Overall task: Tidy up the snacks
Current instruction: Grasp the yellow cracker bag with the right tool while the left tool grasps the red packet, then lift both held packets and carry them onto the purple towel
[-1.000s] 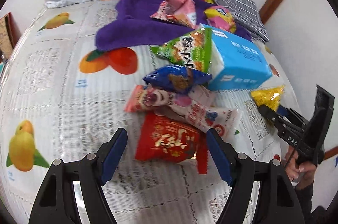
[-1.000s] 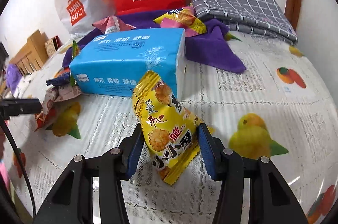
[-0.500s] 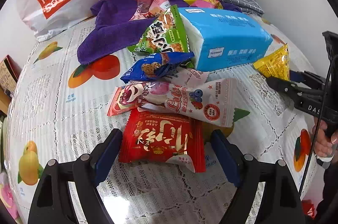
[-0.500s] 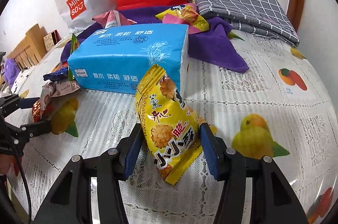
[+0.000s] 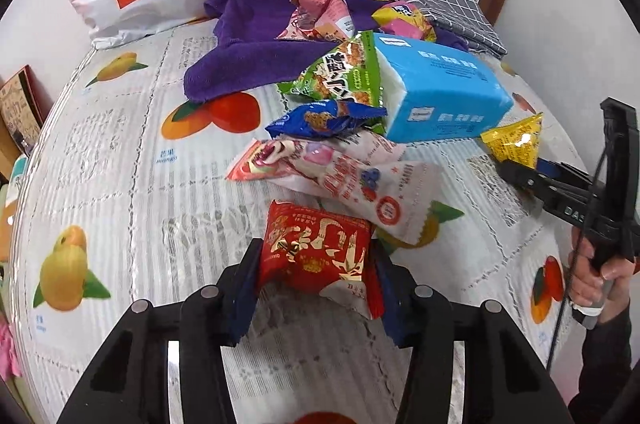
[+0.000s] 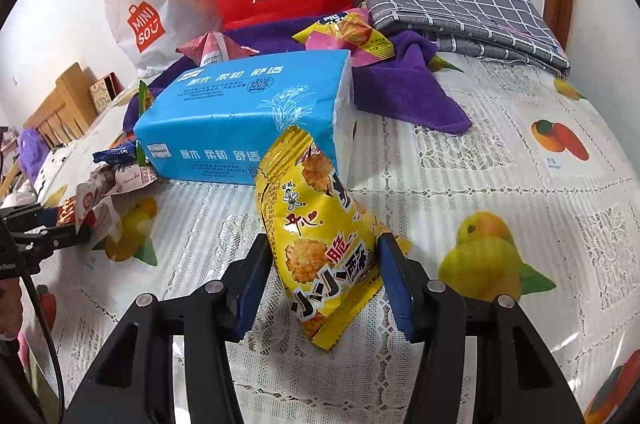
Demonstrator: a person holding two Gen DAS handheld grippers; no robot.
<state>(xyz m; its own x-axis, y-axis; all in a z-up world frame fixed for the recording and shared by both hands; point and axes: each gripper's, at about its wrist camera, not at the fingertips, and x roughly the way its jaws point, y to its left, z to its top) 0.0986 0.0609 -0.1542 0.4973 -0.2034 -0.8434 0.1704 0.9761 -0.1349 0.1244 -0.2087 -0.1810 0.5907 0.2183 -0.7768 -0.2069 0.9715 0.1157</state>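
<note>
The left hand-held gripper is squeezing the red packet between both pads, at the near end of the snack pile on the fruit-print tabletop. The right hand-held gripper is pinching the yellow packet, which is standing tilted just in front of the blue tissue pack. A white pouch is lying just behind the red packet.

Both wrist views look low and close across the tablecloth, sharing the blue tissue pack.
</note>
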